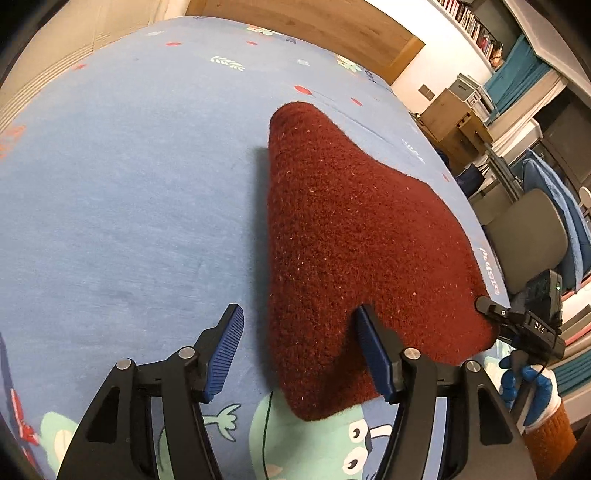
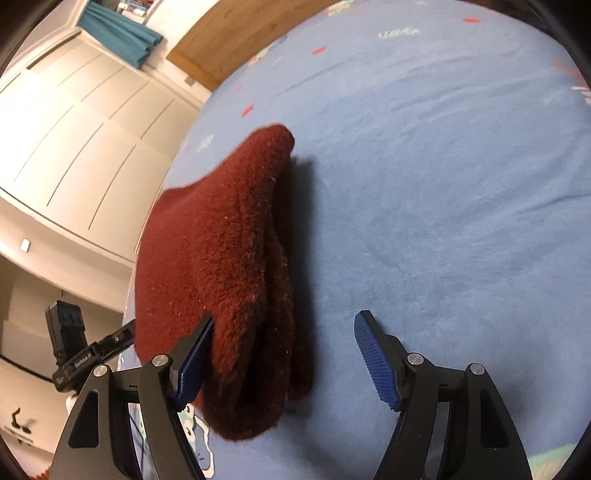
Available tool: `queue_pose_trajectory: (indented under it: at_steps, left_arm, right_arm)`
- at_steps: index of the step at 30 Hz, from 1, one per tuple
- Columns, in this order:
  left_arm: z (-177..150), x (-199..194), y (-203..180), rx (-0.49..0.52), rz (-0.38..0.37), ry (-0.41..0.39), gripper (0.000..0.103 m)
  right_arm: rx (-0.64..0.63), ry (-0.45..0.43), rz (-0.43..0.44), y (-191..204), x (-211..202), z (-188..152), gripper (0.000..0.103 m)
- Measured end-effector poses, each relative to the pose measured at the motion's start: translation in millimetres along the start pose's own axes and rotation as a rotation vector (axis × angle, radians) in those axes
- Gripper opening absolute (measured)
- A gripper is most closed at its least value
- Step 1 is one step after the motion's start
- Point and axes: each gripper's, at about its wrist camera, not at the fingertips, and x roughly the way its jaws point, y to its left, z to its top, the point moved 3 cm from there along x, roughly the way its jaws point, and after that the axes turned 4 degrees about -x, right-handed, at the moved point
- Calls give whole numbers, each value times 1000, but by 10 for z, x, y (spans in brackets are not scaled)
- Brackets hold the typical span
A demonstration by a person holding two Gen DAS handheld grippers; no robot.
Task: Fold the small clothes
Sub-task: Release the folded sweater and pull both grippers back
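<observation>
**Maroon knit folded on blue bedsheet, both tongs apart and holding nothing**

Maroon knit garment [image 1: 354, 236] lies folded on the blue printed bedsheet [image 1: 129, 184], near the sheet's right edge in the left wrist view. Shape is roughly triangular, narrow rounded end far from the camera, wide end near. In the right wrist view the same garment [image 2: 221, 266] shows stacked layers along its right side, fold edges facing the open sheet [image 2: 443, 184].

Left gripper [image 1: 299, 350]: jaws apart, medium-wide, nothing clamped. Its right blue pad [image 1: 373, 354] sits over the garment's near edge; contact cannot be told. Left pad is over bare sheet, clear of the fabric.

Right gripper [image 2: 284, 354]: jaws wide, nothing clamped. Its left pad [image 2: 194, 362] is at the garment's near-left edge, partly overlapped by fuzzy knit; the right pad stands over bare sheet, well apart from the fabric. The garment's near corner lies between the two fingers, not pinched.

The other gripper shows at each frame's edge: the right one [image 1: 517, 325] at the garment's far-right corner in the left view, with a blue-and-white gloved hand [image 1: 532, 387] below it.

Cartoon prints [image 1: 332, 443] cover the sheet's near part. White wardrobe doors [image 2: 74, 147] and a wooden headboard [image 1: 314, 22] sit behind.
</observation>
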Motion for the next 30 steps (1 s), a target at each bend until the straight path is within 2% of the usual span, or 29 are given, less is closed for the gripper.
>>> queue_pose_trajectory:
  at_steps: [3,13,22,30]
  left_arm:
    - [-38,-15,-39,-11,18,-8,58]
    - [-200,-445,-110,5,99,-67,57]
    - [-434,-774,-72,5,146,-79,59]
    - [-663,-1040,-47,-5,171,-97,60]
  right_arm:
    - [-3,24,-54,-94,-2,-67,75]
    - [-3,-18,-175,32,-259,-166,76]
    - [-31,-34,-233,226,-494,-292,76]
    - [-76,-59,-255,455,-780,-603,76]
